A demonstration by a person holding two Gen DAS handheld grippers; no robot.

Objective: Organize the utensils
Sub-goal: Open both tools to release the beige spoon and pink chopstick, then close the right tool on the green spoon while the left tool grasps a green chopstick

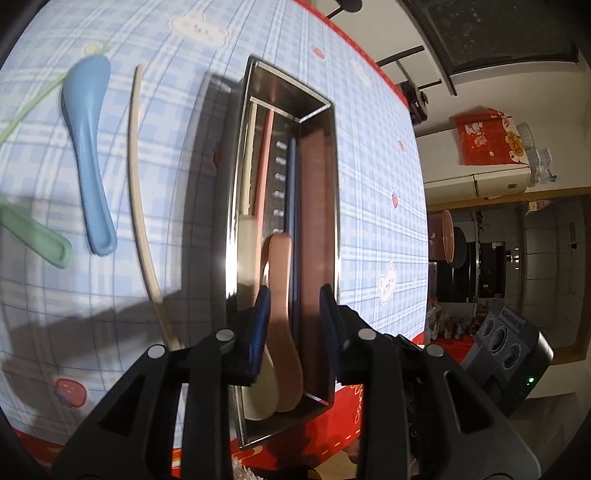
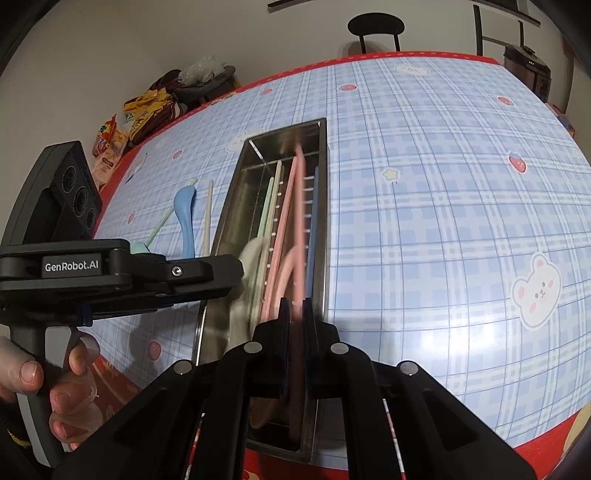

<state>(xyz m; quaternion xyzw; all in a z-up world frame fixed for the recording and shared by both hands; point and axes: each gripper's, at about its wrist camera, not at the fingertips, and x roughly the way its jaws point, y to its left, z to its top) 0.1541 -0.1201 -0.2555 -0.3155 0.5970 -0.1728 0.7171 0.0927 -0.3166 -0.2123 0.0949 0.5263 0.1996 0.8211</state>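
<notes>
A long steel tray (image 1: pixel 332 155) (image 2: pixel 321 192) lies on the checked tablecloth and holds a cream spoon (image 1: pixel 255 258), a pink spoon (image 1: pixel 282 332), pink and blue chopsticks. My left gripper (image 1: pixel 295 306) is open over the tray's near end, empty. My right gripper (image 2: pixel 294 314) is shut on a pink chopstick (image 2: pixel 300 206) that is blurred and tilts over the tray. On the cloth left of the tray lie a blue spoon (image 1: pixel 86 147) (image 2: pixel 186 214), a cream chopstick (image 1: pixel 136 177) (image 2: pixel 208 218) and a green spoon (image 1: pixel 33 232).
The left gripper body (image 2: pixel 110 273) and a hand (image 2: pixel 55 380) show at the left of the right wrist view. Snack bags (image 2: pixel 140 118) sit at the table's far left edge. A chair (image 2: pixel 375 27) stands beyond the far edge. The red table border (image 1: pixel 184 454) runs close below.
</notes>
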